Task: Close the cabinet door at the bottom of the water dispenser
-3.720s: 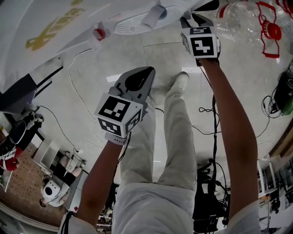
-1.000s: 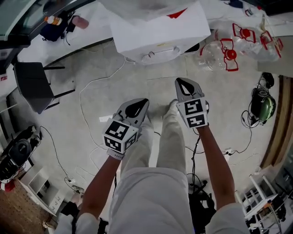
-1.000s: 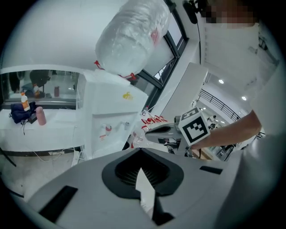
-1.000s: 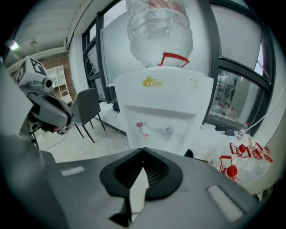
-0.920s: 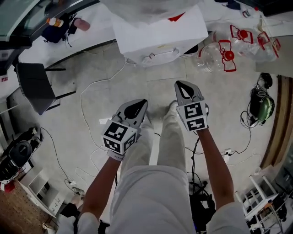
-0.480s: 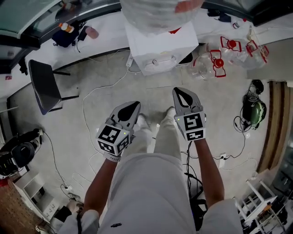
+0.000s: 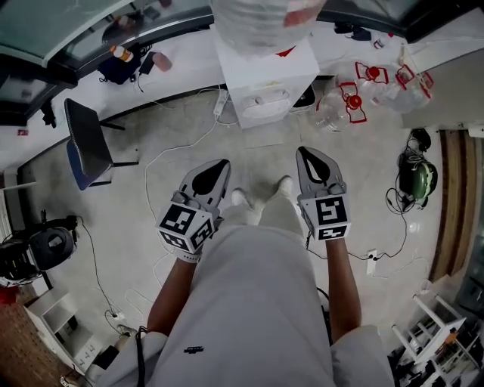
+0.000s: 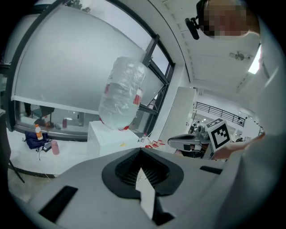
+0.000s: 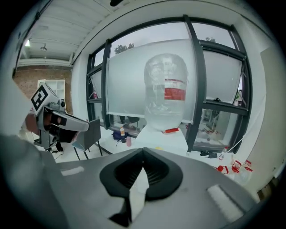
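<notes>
The left gripper (image 7: 217, 166) is held at waist height over the person's legs, its jaws together with nothing between them. Ahead, well apart from both grippers, the dispenser (image 7: 268, 79) stands against the window wall with its bottle (image 7: 257, 19) on top. The door at its foot cannot be made out: the head view looks down too steeply, and each gripper view hides the lower cabinet behind its own jaws. The right gripper (image 7: 306, 155) is level with the left, its jaws likewise pressed together and empty.

The main risk, as I judge it, is taking the door for shut unseen. If it is only pushed to and not latched, it may swing out again. A hard shove low on the cabinet could also rock the top-heavy bottle. A cable (image 7: 155, 160) loops over the ground between the person and the dispenser and could catch a foot on the way in.

The floor (image 7: 378, 143) is pale, smooth and glossy. A chair (image 7: 87, 143) stands at the left, empty jugs (image 7: 344, 102) with red handles lie just right of the dispenser, and a headset (image 7: 412, 178) lies further right among more wires.
</notes>
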`<state>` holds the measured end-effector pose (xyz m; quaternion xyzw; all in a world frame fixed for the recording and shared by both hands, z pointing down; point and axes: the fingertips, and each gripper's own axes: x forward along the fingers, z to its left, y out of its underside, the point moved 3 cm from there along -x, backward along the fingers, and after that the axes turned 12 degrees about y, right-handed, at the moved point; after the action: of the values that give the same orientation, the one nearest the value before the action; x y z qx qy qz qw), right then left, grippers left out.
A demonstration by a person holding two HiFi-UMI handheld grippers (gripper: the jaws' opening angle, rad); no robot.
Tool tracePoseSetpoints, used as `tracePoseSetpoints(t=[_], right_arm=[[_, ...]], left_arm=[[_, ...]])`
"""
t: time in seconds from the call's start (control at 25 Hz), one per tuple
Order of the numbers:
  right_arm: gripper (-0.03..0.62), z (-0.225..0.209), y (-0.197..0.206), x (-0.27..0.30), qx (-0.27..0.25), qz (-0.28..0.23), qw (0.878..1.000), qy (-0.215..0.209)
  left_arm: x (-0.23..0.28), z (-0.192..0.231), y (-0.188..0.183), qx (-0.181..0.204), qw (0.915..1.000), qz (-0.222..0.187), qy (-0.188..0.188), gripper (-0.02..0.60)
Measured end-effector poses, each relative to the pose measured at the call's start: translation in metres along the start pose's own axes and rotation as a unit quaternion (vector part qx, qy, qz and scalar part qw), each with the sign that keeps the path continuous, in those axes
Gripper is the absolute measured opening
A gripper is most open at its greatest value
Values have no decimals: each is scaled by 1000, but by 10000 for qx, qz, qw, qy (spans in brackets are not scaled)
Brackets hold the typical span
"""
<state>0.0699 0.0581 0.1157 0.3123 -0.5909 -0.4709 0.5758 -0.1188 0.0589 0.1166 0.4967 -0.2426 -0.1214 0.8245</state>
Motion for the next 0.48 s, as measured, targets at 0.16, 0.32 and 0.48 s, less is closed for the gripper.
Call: tracePoseSetpoints(t=[0.16, 0.32, 0.48], right_arm=[[11, 3, -11, -33, 54, -190, 9996, 189], [11, 2, -24, -61, 104, -426, 9982, 397], [11, 5, -29, -85, 165, -605, 9966, 534]], left_arm=[[-15, -16, -11, 180, 9997, -147, 124, 6], [-31, -29, -24, 331, 9986, -359, 197, 6], [-48, -39, -32, 288, 9974, -613, 238, 6]])
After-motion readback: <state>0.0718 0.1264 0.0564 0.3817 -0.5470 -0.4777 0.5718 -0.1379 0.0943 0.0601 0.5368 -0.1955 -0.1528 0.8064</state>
